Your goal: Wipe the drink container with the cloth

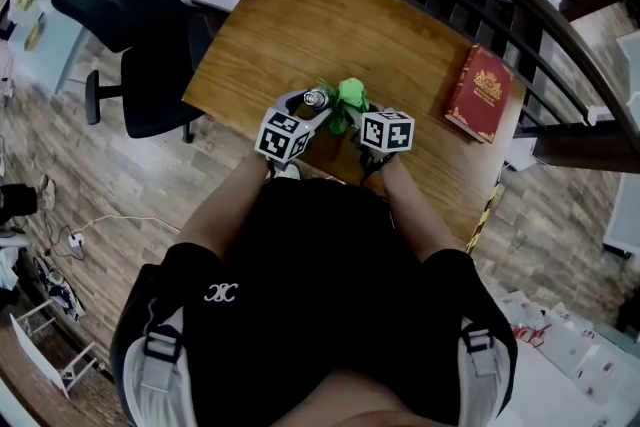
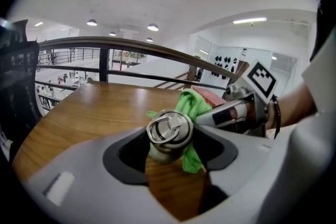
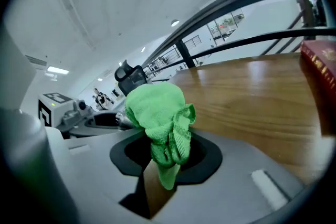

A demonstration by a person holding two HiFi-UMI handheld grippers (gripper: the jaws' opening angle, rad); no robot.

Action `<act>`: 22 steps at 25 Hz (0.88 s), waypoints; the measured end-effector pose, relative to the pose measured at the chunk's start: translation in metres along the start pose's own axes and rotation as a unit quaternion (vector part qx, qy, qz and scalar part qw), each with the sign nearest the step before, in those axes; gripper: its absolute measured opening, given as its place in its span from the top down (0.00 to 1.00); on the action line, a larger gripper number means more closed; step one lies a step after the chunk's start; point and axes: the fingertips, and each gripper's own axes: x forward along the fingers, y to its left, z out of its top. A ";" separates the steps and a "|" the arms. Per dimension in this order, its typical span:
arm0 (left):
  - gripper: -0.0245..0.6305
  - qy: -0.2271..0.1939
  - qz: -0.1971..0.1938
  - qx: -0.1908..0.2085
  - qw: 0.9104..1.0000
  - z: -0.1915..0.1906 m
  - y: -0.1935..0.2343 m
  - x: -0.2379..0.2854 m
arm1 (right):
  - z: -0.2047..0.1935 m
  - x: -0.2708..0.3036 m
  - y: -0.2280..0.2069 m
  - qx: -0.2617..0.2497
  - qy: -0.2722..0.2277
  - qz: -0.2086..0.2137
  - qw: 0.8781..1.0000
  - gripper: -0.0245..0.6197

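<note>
Wiping looks under way: cloth against bottle.
Left tool pinches the bottle at the surface's near edge; right tool pinches the cloth against its side. How much is already cleaned is unclear.

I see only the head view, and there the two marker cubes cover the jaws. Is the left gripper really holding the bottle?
Observer: Yes. In the left gripper view the left gripper has its jaws closed on the bottle, just under the metal cap.
Operator: And what holds the green cloth?
Observer: The right gripper view shows the right gripper clamped on the cloth, which is bunched into a wad.
Operator: Does the cloth touch the bottle?
Observer: The left gripper view shows it lying against the bottle's right side, with one end hanging below the cap.
</note>
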 end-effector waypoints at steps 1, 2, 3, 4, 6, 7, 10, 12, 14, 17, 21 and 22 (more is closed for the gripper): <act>0.49 0.001 0.000 0.000 1.000 0.001 0.000 0.001 | 0.006 -0.002 0.006 0.000 -0.011 0.015 1.000 0.81; 0.49 0.002 -0.001 0.001 1.000 0.001 0.000 0.001 | 0.012 -0.004 0.012 -0.002 -0.019 0.030 0.999 0.81; 0.49 0.003 -0.001 0.004 1.000 0.001 -0.001 0.002 | 0.017 -0.006 0.019 -0.005 -0.027 0.046 0.999 0.81; 0.49 0.004 -0.001 0.006 1.000 0.001 -0.002 0.003 | 0.022 -0.008 0.027 -0.009 -0.033 0.060 0.998 0.81; 0.49 0.005 0.000 0.009 1.000 0.002 -0.002 0.004 | 0.031 -0.012 0.039 -0.012 -0.047 0.082 0.995 0.81; 0.49 0.006 0.000 0.010 1.000 0.003 -0.002 0.004 | 0.034 -0.014 0.042 -0.012 -0.053 0.087 0.995 0.81; 0.49 0.010 0.000 0.013 1.000 0.003 -0.003 0.007 | 0.031 -0.012 0.035 -0.005 -0.056 0.079 0.995 0.81; 0.49 0.014 0.000 0.014 1.000 0.003 -0.003 0.008 | 0.023 -0.010 0.024 0.019 -0.055 0.068 0.996 0.81; 0.49 0.019 0.000 0.016 1.000 0.003 -0.004 0.008 | 0.017 -0.008 0.015 0.051 -0.060 0.067 0.995 0.81; 0.49 0.022 0.002 0.014 1.000 0.005 -0.004 0.008 | 0.011 -0.007 0.011 0.079 -0.067 0.070 0.992 0.81; 0.49 0.023 0.004 0.009 1.000 0.006 -0.003 0.011 | 0.004 -0.008 0.005 0.085 -0.061 0.066 0.992 0.81; 0.49 0.023 0.005 0.004 1.000 0.007 -0.002 0.011 | 0.001 -0.008 0.003 0.085 -0.055 0.064 0.993 0.81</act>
